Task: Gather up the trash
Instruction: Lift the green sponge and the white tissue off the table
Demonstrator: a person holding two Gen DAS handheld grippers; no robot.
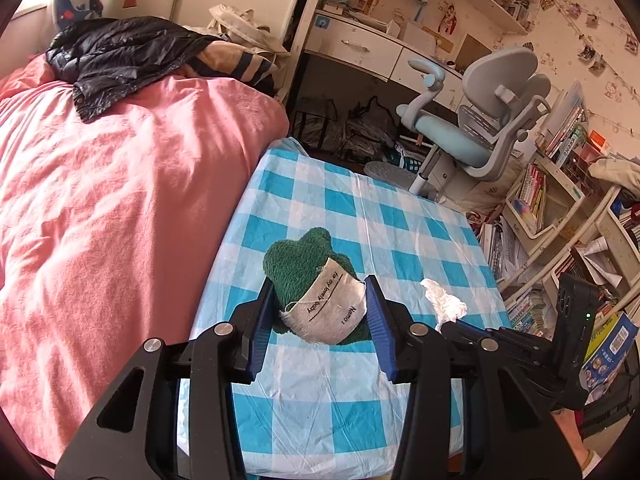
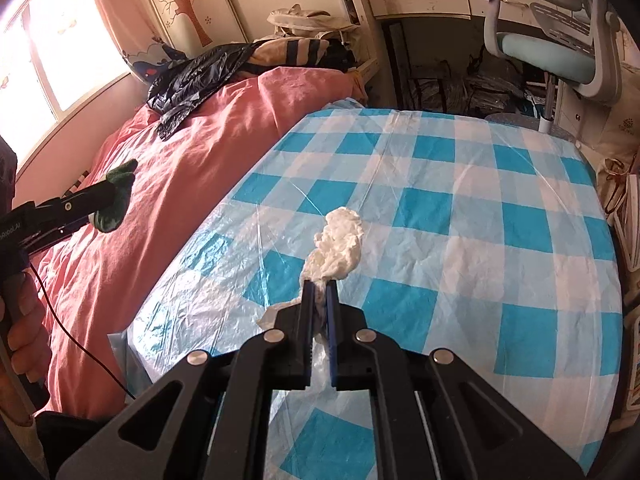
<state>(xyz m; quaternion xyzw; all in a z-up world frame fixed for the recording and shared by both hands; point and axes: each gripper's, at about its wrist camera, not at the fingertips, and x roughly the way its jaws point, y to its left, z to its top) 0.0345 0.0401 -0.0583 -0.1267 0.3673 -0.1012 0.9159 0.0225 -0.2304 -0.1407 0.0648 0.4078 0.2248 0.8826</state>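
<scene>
The left gripper (image 1: pixel 320 300) has its 2 blue-padded jaws partly apart and pressed against a green fuzzy cloth item (image 1: pixel 298 264) with a grey fabric label (image 1: pixel 330 312) facing the camera; the item sits between the jaws and is carried clear of the blue-and-white checked table cover (image 1: pixel 400 232) below. In the right wrist view that same gripper (image 2: pixel 114 196) shows at the far left, held by a hand (image 2: pixel 24 320) above the pink bedspread (image 2: pixel 192 184), with the green item gripped at its tips.

The right gripper (image 2: pixel 320 292) has its jaws nearly closed, pinching the lower end of a crumpled white tissue (image 2: pixel 338 246). The tissue's bulk bunches just ahead of the fingertips, above the checked cover (image 2: pixel 480 220). From the left wrist view, the tissue (image 1: pixel 444 302) appears just to the right of the left gripper's right finger.
</scene>
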